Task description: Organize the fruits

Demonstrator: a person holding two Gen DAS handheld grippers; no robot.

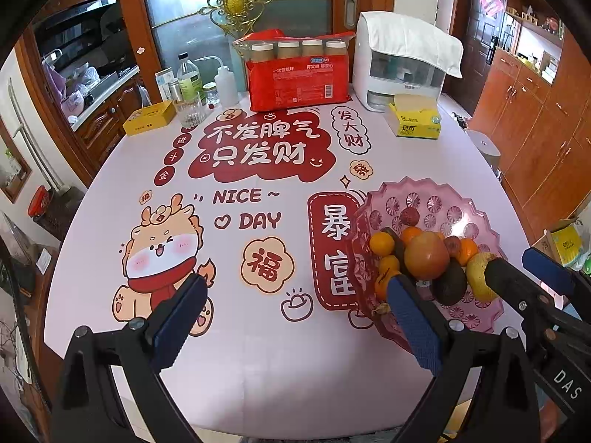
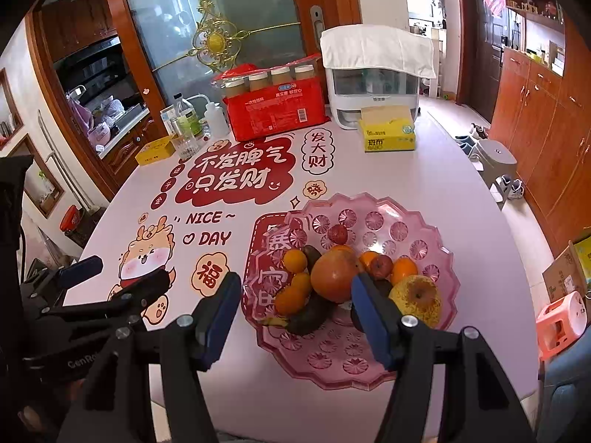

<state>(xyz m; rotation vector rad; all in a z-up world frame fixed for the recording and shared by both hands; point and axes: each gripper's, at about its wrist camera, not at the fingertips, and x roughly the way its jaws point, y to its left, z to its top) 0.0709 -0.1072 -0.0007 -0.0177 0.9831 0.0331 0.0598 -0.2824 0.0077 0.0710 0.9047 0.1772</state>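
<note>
1. The pink tray [image 2: 373, 365] is sitting on the table [image 2: 443, 192], at about five o'clock in the left wrist view and dead centre in the right wrist view, and is holding all the visible fruit.
2. Contents, piled toward the tray's middle: one large orange-red fruit [image 2: 334, 275]; one yellow apple [image 2: 417, 297] at three o'clock of it; five small oranges, one being [image 2: 294, 260]; two small red fruits, one lying apart at twelve o'clock [image 2: 338, 233].
3. Dark elongated fruits [image 2: 308, 315] are lying under the pile; their number cannot be made out.
4. The right gripper [image 2: 295, 317] is hanging above the tray's near edge, fingers spread, grasping nothing.
5. The left gripper [image 1: 295, 317] is standing released over bare tablecloth at nine o'clock of the tray, empty.
6. Four capped bottles are showing above the red pack [image 2: 277, 114] at twelve o'clock; their lower halves are being hidden.
</note>
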